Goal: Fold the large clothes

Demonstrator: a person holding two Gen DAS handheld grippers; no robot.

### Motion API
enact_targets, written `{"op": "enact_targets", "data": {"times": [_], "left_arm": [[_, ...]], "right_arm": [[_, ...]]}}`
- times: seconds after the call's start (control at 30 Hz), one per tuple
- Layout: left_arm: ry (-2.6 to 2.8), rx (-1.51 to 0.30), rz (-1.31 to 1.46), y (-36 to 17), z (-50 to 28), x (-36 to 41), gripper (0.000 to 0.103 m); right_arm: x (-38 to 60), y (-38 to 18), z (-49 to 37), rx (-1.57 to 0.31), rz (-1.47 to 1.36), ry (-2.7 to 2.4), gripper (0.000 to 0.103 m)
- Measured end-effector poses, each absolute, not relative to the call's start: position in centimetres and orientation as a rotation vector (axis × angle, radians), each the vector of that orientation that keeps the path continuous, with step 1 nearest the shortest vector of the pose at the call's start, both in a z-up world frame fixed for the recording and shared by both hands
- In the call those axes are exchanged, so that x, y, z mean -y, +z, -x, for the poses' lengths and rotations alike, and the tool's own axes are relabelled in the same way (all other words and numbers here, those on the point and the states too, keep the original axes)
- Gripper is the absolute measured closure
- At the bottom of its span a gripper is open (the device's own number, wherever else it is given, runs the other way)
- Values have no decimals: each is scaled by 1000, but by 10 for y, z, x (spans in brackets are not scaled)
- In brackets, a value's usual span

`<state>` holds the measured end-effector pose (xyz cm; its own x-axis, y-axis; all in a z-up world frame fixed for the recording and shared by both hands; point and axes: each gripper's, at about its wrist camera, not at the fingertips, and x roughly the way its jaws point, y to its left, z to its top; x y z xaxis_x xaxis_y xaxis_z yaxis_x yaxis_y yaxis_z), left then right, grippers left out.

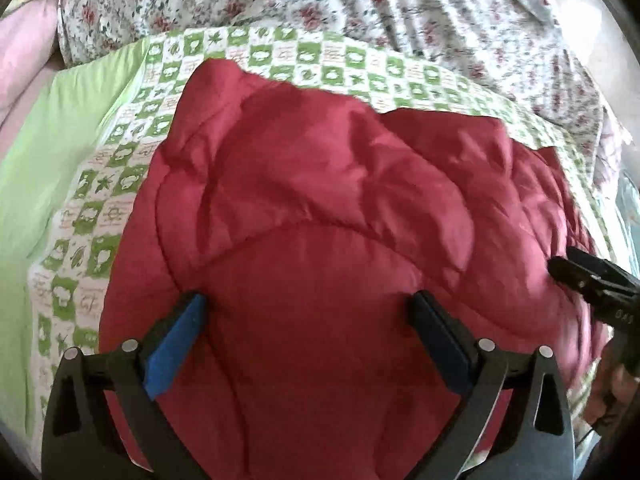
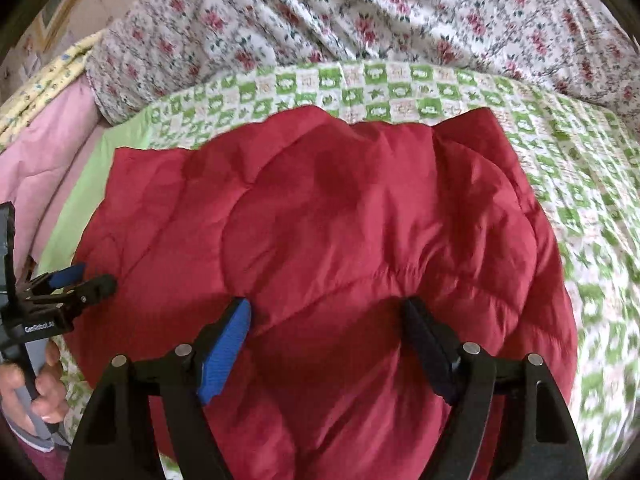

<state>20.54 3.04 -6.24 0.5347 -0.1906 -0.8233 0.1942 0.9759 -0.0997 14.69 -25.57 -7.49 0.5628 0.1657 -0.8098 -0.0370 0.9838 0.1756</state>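
A red quilted padded garment [image 1: 320, 200] lies folded in a thick bundle on a green-and-white checked sheet [image 1: 132, 128]. It also fills the middle of the right wrist view [image 2: 340, 208]. My left gripper [image 1: 308, 308] is open and hovers over the near part of the garment, holding nothing. My right gripper [image 2: 326, 312] is open too, over the garment's near middle, empty. The right gripper shows at the right edge of the left wrist view [image 1: 588, 276]. The left gripper shows at the left edge of the right wrist view [image 2: 76, 280], by the garment's left edge.
A white bedcover with red flowers [image 2: 360, 12] is bunched along the far side. A pink quilt [image 2: 44, 152] and a yellow patterned cloth [image 2: 48, 76] lie at the far left. A plain light-green band [image 1: 52, 160] borders the checked sheet on the left.
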Motion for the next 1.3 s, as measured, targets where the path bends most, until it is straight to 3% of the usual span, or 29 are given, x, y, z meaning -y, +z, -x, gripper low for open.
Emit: {"op": "enact_targets", "data": {"times": [0.43, 0.8, 1.1, 1.3], "left_arm": [[-165, -1036, -15, -87, -257, -22, 0], [-291, -970, 9, -51, -166, -20, 1], [-242, -1000, -42, -79, -169, -12, 0], [-244, -990, -44, -83, -169, -12, 0]], "right_arm": [[281, -108, -197, -989, -207, 63, 23], [281, -107, -199, -976, -195, 57, 23], [258, -46, -115, -884, -132, 103, 22], [260, -93, -108, -978, -97, 89, 18]]}}
